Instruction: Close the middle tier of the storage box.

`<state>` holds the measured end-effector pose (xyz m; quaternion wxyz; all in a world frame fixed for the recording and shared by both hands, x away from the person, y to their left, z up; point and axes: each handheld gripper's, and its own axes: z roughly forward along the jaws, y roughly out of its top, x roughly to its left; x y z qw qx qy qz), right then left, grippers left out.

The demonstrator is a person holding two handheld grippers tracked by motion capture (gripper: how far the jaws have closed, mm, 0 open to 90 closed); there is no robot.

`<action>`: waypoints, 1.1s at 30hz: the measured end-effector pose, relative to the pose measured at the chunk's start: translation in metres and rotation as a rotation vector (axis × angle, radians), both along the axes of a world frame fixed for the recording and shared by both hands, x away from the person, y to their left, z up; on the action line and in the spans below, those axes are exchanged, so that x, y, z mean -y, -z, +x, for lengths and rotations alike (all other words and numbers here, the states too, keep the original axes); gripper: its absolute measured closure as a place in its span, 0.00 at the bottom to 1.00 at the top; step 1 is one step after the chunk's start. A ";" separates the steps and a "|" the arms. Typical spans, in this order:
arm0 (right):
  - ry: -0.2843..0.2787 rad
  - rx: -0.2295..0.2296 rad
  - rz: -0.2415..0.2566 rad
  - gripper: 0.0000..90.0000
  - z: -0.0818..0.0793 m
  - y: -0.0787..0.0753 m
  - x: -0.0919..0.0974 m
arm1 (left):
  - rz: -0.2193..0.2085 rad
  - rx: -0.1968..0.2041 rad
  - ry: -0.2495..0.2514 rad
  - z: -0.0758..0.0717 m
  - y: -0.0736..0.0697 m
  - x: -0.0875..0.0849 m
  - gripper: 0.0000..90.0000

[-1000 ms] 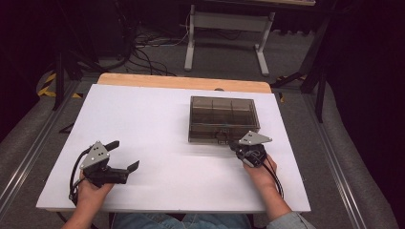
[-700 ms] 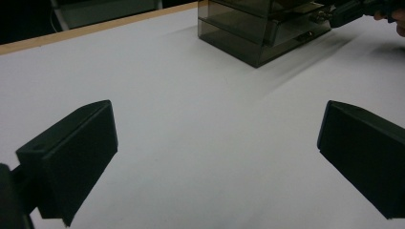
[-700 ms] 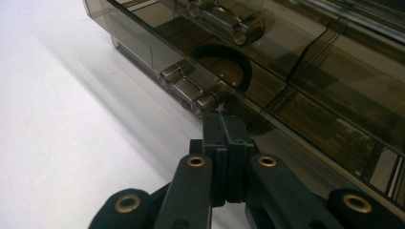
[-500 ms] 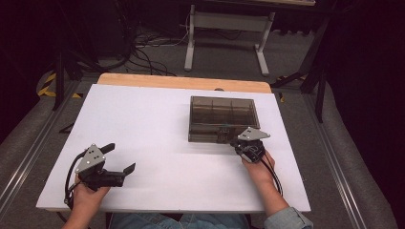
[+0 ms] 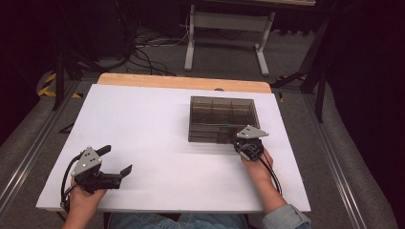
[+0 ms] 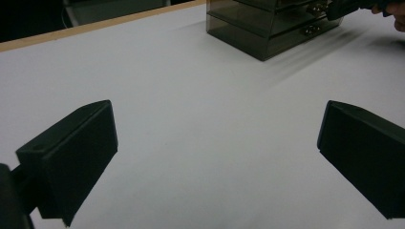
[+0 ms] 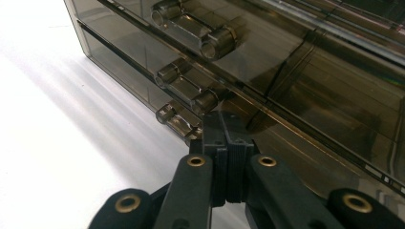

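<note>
A smoky clear drawer box (image 5: 222, 119) stands on the white table (image 5: 157, 143), right of centre. In the right gripper view its front (image 7: 296, 81) carries three stacked bar handles. My right gripper (image 7: 224, 125) is shut, jaws pressed flat together, tips right at the right end of the lowest handle (image 7: 175, 121). Nothing is visibly clamped between the jaws. From above, the right gripper (image 5: 239, 142) points at the box's near face. My left gripper (image 5: 118, 159) rests at the front left, open and with nothing in it. Its jaws (image 6: 215, 129) stand wide apart over bare table.
A wooden strip (image 5: 181, 82) edges the table's far side, with floor cables and a metal stand (image 5: 224, 28) beyond it. The left gripper view shows the box (image 6: 267, 24) far off with the right gripper (image 6: 344, 7) at it. Bare table lies between the hands.
The left gripper has drifted slightly toward the table's near left corner. The right gripper has edged a little closer to the box front, still shut.
</note>
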<state>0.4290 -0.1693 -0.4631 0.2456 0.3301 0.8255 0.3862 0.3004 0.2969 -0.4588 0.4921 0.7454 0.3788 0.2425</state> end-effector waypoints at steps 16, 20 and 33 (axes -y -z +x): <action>-0.024 0.026 0.039 0.96 -0.022 -0.019 0.009 | -0.002 0.000 0.016 0.003 0.000 0.001 0.01; -0.063 0.026 0.090 0.85 -0.030 -0.026 0.015 | -0.008 0.002 0.018 0.003 -0.001 0.001 0.01; -0.141 0.069 0.149 0.45 -0.052 -0.037 0.022 | -0.017 0.004 0.030 0.002 -0.002 0.002 0.01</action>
